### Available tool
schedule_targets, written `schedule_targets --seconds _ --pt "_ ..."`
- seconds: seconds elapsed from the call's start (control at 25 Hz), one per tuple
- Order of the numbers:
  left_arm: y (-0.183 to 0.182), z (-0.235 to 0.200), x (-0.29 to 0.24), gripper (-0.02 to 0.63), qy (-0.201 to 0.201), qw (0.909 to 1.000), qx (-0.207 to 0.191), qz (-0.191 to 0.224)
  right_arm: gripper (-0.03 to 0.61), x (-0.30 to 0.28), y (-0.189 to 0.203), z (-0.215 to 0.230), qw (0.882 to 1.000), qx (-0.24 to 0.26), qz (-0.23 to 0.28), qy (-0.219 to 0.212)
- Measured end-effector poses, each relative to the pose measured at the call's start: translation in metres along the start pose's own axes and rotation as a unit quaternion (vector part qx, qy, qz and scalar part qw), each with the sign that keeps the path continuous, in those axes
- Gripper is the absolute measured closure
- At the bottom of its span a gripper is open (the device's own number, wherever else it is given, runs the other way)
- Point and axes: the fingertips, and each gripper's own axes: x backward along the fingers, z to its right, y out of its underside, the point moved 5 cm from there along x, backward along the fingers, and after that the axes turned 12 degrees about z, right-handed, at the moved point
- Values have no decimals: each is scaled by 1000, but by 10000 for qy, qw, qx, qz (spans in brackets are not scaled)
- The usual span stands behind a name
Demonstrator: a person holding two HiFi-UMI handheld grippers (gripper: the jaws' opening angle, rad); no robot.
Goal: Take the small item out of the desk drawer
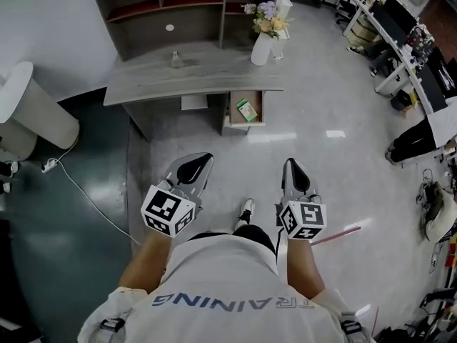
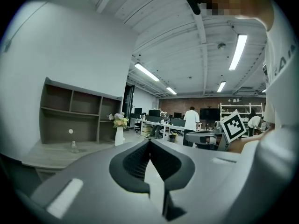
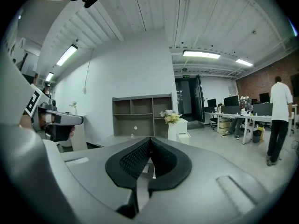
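Observation:
A grey desk (image 1: 150, 77) stands ahead of me, some way off. Its small drawer (image 1: 233, 111) is pulled open under the right end, and a small green item (image 1: 247, 110) lies inside. My left gripper (image 1: 203, 160) and right gripper (image 1: 290, 165) are held side by side in front of my body, well short of the desk. Both are shut with nothing between the jaws. In the left gripper view the closed left gripper (image 2: 149, 142) points past the desk (image 2: 51, 154). In the right gripper view the right gripper (image 3: 150, 139) is also closed and empty.
A white vase of flowers (image 1: 263, 43) and a small clear bottle (image 1: 176, 60) stand on the desk, with an open shelf unit (image 1: 171, 9) behind. A white cable (image 1: 86, 195) runs over the dark floor at left. Office desks (image 1: 400, 56) line the right side, where people stand (image 3: 279, 118).

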Motion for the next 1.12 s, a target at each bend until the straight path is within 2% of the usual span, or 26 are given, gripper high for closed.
schedule_targets --seconds 0.32,0.92,1.12 --pt "3 -19 -72 615 -209 9997 117 -32 561 -61 -1 50 9999 -29 -76 -118" --pt "27 -25 -211 615 -579 9978 -40 -331 561 -154 23 182 9987 -397 -234 -239" --pt "37 -45 -234 615 -712 9966 9 -422 561 -177 37 197 9981 -438 -371 -236"
